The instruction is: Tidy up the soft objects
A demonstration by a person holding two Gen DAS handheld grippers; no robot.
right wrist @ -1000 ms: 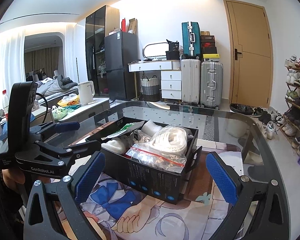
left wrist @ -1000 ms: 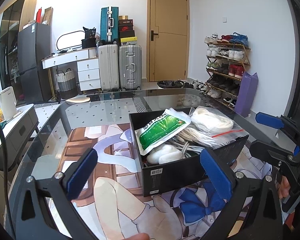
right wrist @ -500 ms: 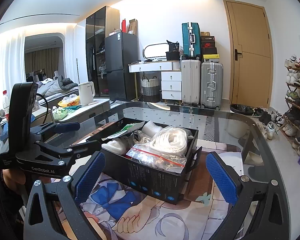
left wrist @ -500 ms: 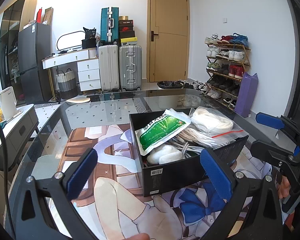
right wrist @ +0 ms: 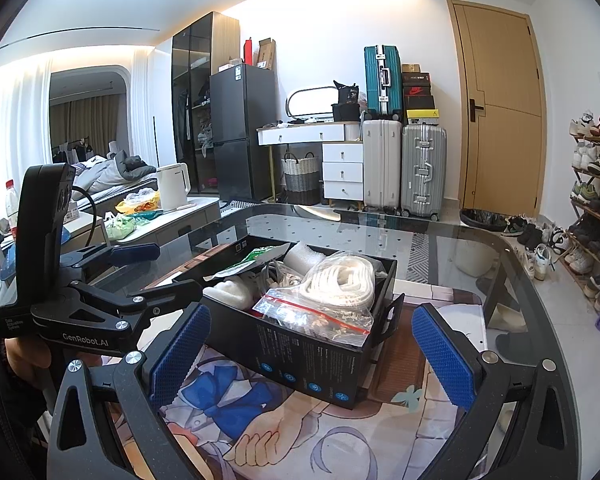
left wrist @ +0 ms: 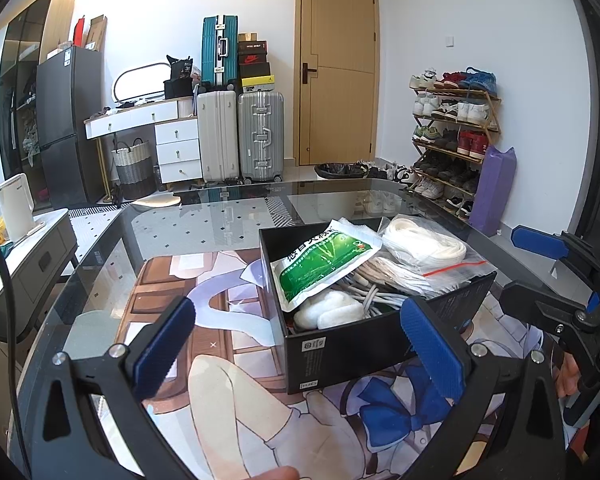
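Sitting on the glass desk [left wrist: 220, 224] is a black box [left wrist: 364, 344], on top of a big cartoon mat [left wrist: 236, 392] that covers the near part of the desk. The box sits toward the mat's right side and is packed full of soft things. A green packet [left wrist: 324, 264] lies tilted across the box's left part, sticking out over the rim. Next to it, on the right, is a clear bag of white rope [left wrist: 420, 244] with a red zip strip. Under them lie some white cords [left wrist: 376, 292] and a white fluffy lump [left wrist: 328, 312] in the near corner.

Both tools hang just above the near edge of the desk and neither touches the box. The left tool [left wrist: 296, 344] has its blue pads spread wide apart and holds nothing. The right tool [right wrist: 312, 356] is spread wide too, also holding nothing, with the box's near corner showing between its pads. Each tool can be seen from the other's camera, off to the side.

Far behind the desk stand suitcases [left wrist: 240, 136], a wooden door [left wrist: 336, 80] and a shoe rack [left wrist: 452, 136].
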